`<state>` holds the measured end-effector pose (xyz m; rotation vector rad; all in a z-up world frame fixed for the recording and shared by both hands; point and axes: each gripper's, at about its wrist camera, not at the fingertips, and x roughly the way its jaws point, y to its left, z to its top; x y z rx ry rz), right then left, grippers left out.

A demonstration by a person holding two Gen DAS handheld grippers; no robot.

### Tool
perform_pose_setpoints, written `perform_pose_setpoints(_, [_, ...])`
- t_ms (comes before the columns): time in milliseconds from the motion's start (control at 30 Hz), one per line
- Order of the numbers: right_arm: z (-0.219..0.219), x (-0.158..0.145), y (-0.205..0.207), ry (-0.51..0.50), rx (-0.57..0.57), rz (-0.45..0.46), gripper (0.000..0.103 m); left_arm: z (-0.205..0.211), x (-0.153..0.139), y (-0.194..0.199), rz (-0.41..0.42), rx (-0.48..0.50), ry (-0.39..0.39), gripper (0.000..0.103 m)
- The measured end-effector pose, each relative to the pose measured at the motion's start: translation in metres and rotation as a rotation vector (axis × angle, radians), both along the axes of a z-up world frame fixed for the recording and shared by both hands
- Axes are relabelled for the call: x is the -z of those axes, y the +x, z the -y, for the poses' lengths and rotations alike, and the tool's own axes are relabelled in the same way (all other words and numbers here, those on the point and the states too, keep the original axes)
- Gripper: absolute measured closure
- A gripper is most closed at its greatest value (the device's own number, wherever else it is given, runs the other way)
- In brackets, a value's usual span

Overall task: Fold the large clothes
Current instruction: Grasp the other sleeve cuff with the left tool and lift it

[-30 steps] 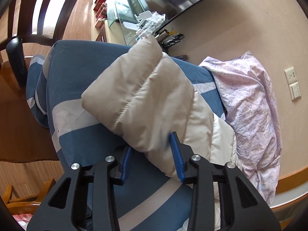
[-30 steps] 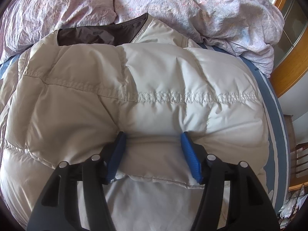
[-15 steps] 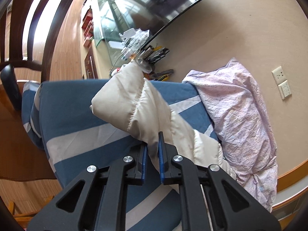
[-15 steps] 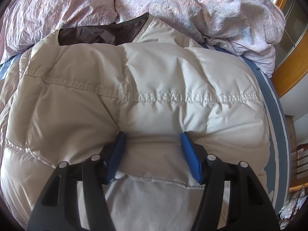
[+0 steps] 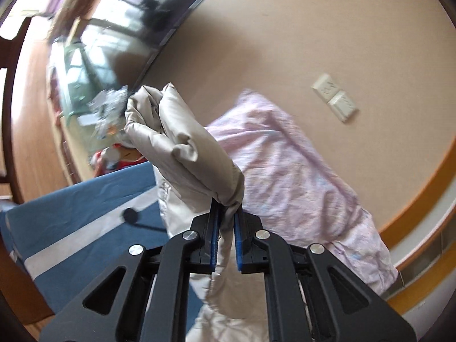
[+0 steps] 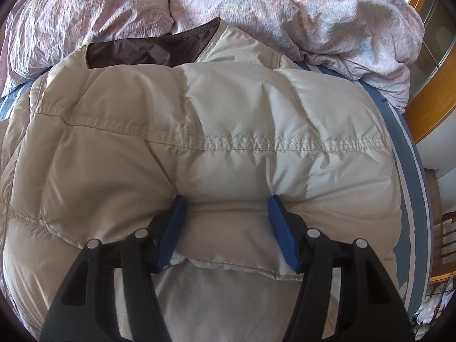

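Bed with blue-and-white striped sheet (image 5: pixel 71 216), beige wall behind: puffer jacket mid-fold.

Landmark: beige puffer jacket (image 6: pixel 228 148), spread across the sheet. Left gripper (image 5: pixel 226 222): blue pads pinched tight on the jacket's sleeve (image 5: pixel 185 148), which is lifted clear of the sheet. Right gripper (image 6: pixel 226 228): jaws about half apart, pads pressed into a fold of the jacket body, angled down on it. Beyond the jacket: crumpled pink quilt (image 6: pixel 285 14); farther off, wall sockets (image 5: pixel 335 101) and a dark screen (image 5: pixel 136 25).
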<state>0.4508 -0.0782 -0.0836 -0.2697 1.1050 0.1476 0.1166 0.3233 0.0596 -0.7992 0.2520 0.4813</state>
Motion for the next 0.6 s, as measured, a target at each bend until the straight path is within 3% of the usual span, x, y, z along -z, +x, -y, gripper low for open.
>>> perform_pose_setpoints(167, [-0.002, 0.000, -0.002, -0.002, -0.002, 0.004, 0.042, 0.047, -0.035, 0.036, 0.030, 0.155, 0.099, 0.095])
perform_pose_setpoints(333, [-0.002, 0.000, -0.002, 0.002, -0.003, 0.000, 0.042, 0.090, -0.051, 0.070, 0.042, 0.299, 0.146, 0.095])
perform_pose_setpoints(600, [-0.001, 0.000, 0.001, 0.013, -0.005, -0.010, 0.041, 0.160, -0.047, 0.115, 0.041, 0.528, 0.161, 0.095])
